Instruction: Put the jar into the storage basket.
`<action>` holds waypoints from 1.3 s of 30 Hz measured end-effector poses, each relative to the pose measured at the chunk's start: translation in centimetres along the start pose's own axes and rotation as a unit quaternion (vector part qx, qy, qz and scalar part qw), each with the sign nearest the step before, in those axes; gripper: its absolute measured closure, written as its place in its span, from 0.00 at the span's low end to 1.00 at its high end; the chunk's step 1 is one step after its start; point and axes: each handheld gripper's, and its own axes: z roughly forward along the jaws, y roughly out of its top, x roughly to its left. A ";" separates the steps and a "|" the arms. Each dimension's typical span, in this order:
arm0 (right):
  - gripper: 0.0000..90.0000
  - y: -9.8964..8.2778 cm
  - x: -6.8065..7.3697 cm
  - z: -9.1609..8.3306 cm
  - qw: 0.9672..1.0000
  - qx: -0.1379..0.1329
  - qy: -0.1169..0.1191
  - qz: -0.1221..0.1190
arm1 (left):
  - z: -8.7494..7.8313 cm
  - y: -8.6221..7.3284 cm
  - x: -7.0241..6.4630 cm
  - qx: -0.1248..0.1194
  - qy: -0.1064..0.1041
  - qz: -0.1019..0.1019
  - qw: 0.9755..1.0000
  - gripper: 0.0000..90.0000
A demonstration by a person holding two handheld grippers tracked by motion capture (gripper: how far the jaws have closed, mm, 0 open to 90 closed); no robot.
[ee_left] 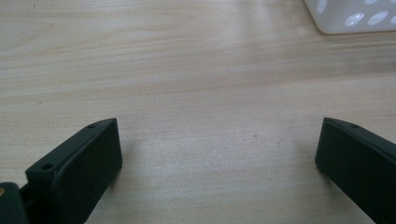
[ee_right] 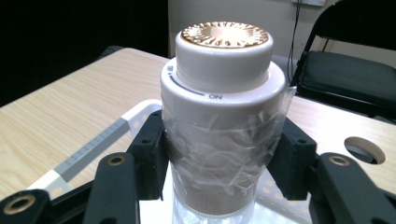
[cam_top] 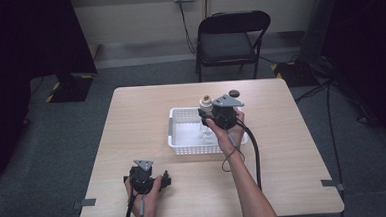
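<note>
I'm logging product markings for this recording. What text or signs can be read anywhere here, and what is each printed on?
"ON": printed on the white collar of the bottle cap held in the right gripper, at the end of a curved dial line.
A small mark at the line's other end: too small and angled to read.
The grey strip on the white basket rim carries faint ticks; no readable text.

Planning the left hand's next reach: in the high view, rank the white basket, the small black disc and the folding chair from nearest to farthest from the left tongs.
1. White basket, up-right of the left tongs.
2. Small black disc, beyond the basket, near the table's far edge.
3. Folding chair, behind the table.
</note>
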 end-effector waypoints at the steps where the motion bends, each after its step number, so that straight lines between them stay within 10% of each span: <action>1: 0.51 -0.2 0.0 0.2 1.000 0.002 -0.003 0.001 | 0.0 0.0 0.0 0.000 0.000 0.000 1.000 0.00; 39: 0.49 -2.1 -0.2 0.7 1.000 0.022 0.002 0.013 | 0.0 0.0 0.0 0.000 0.000 0.000 1.000 0.00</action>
